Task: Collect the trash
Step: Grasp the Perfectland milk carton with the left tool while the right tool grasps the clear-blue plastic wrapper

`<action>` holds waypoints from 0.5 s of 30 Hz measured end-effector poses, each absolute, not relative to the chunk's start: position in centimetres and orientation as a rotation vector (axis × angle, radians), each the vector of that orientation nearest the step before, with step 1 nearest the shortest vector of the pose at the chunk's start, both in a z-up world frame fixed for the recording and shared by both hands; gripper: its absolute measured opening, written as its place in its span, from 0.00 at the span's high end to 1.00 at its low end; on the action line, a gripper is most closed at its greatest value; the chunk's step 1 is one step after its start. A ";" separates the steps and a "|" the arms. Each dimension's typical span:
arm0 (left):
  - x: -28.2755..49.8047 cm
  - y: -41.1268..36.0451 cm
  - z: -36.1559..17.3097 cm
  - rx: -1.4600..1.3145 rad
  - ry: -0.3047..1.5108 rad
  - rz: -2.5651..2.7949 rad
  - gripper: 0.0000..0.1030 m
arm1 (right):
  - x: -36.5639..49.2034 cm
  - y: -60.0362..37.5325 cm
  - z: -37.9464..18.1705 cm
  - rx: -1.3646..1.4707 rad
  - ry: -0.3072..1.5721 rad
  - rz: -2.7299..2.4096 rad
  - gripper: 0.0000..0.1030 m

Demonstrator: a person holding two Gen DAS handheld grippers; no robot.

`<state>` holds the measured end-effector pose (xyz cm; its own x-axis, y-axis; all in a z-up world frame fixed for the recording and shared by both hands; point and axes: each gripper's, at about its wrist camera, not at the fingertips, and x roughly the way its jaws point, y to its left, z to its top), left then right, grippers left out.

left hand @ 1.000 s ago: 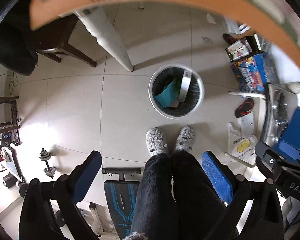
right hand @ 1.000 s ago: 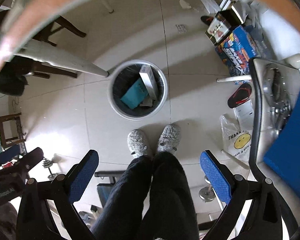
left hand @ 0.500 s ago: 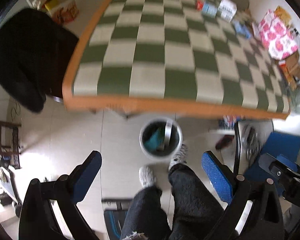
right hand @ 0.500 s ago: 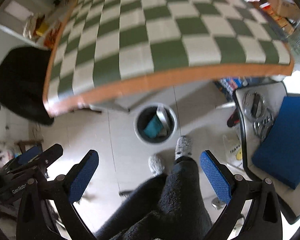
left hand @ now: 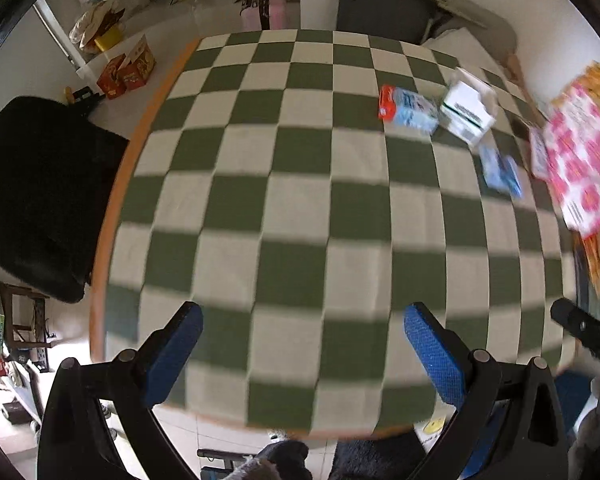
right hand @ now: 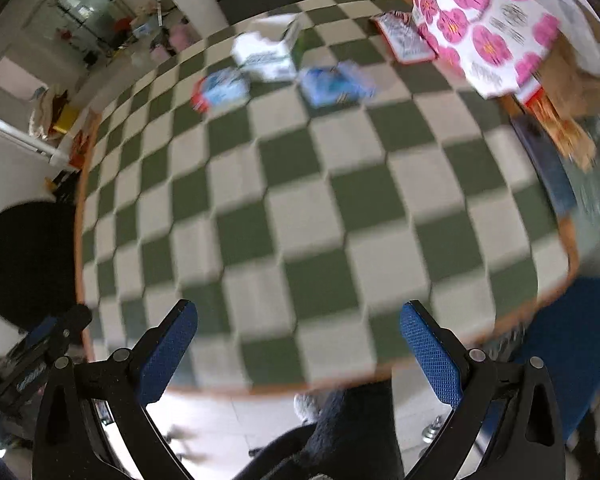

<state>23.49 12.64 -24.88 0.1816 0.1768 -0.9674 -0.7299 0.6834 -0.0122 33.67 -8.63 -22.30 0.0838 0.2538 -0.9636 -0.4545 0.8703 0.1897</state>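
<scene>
**Both claws raised from the bin to the worktop**

Since the earlier frames, both cameras have swung up from the floor and its waste bin to the checked worktop (left hand: 300,208), and the bin is gone from view. Left claw (left hand: 300,344): jaws spread wide, nothing between the blue pads (left hand: 434,354), touching nothing, poised over the near edge of the worktop. Right claw (right hand: 298,344): likewise wide apart and empty above the near edge.

Trash lies at the far right of the worktop: a red-ended blue carton (left hand: 408,110), just beside it a white box (left hand: 466,114), and nearer the camera a blue packet (left hand: 500,170). A pink flowered bag (left hand: 576,168) stands at the right rim, partly cut off. Motion blur smears all printing, so labels cannot be read. A dark chair (left hand: 32,208) stands left of the worktop. The person's dark-clad legs (right hand: 340,432) show below the edge, mostly hidden by the claw frames.
</scene>
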 end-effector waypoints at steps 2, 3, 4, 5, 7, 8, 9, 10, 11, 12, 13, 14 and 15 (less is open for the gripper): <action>26.7 14.1 -25.7 -0.573 1.248 0.698 0.00 | 39.8 -6.5 -24.0 -0.176 1.398 0.505 0.01; 28.8 15.1 -26.3 -0.590 1.261 0.703 0.00 | 41.4 -5.8 -24.6 -0.178 1.400 0.497 0.01; 30.4 15.8 -26.8 -0.605 1.270 0.704 0.00 | 43.8 -4.8 -25.6 -0.182 1.408 0.482 0.01; 31.9 16.4 -27.3 -0.619 1.278 0.706 0.00 | 46.9 -3.4 -26.9 -0.182 1.423 0.474 0.01; 35.3 17.6 -28.4 -0.634 1.298 0.704 0.00 | 50.9 -1.5 -29.1 -0.197 1.436 0.457 0.01; 36.7 18.0 -28.9 -0.634 1.306 0.699 0.00 | 52.2 -0.7 -30.1 -0.207 1.440 0.454 0.01; 38.4 18.4 -29.5 -0.629 1.319 0.695 0.00 | 53.3 0.1 -31.1 -0.217 1.447 0.451 0.01; 39.7 18.7 -30.0 -0.625 1.327 0.687 0.00 | 54.9 1.0 -32.4 -0.232 1.461 0.444 0.01; 41.1 19.1 -30.5 -0.623 1.335 0.674 0.00 | 56.2 1.9 -33.7 -0.243 1.480 0.450 0.01; 42.2 19.3 -30.9 -0.618 1.342 0.667 0.00 | 56.7 2.3 -34.3 -0.250 1.489 0.450 0.01; 43.2 19.5 -31.3 -0.612 1.346 0.654 0.00 | 57.4 2.9 -35.1 -0.256 1.500 0.453 0.03; 44.2 19.6 -31.6 -0.606 1.349 0.641 0.00 | 58.0 3.6 -35.9 -0.268 1.509 0.467 0.09; 45.3 19.7 -32.1 -0.590 1.357 0.632 0.00 | 58.1 3.9 -36.1 -0.284 1.505 0.466 0.11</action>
